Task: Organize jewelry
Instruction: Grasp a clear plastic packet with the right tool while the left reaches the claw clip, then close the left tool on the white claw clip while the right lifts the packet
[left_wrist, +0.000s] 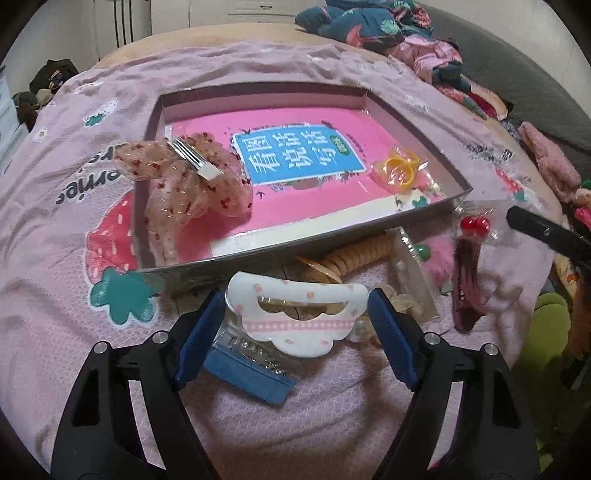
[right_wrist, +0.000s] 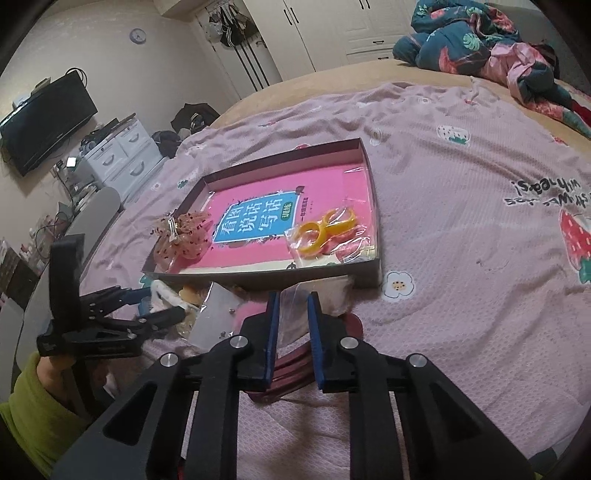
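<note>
Both hands are picking accessories from the loose pile just in front of the shallow box, the landmark here. Nearest, the left gripper stands about half open, its blue pads against the two ends of the white cloud-shaped clip; it looks gripped. The right gripper, at the box's near right corner, is almost shut on a clear plastic packet. Next, I judge, each piece must be lifted over the near wall and released. Inside already lie the mesh bow and yellow clip.
</note>
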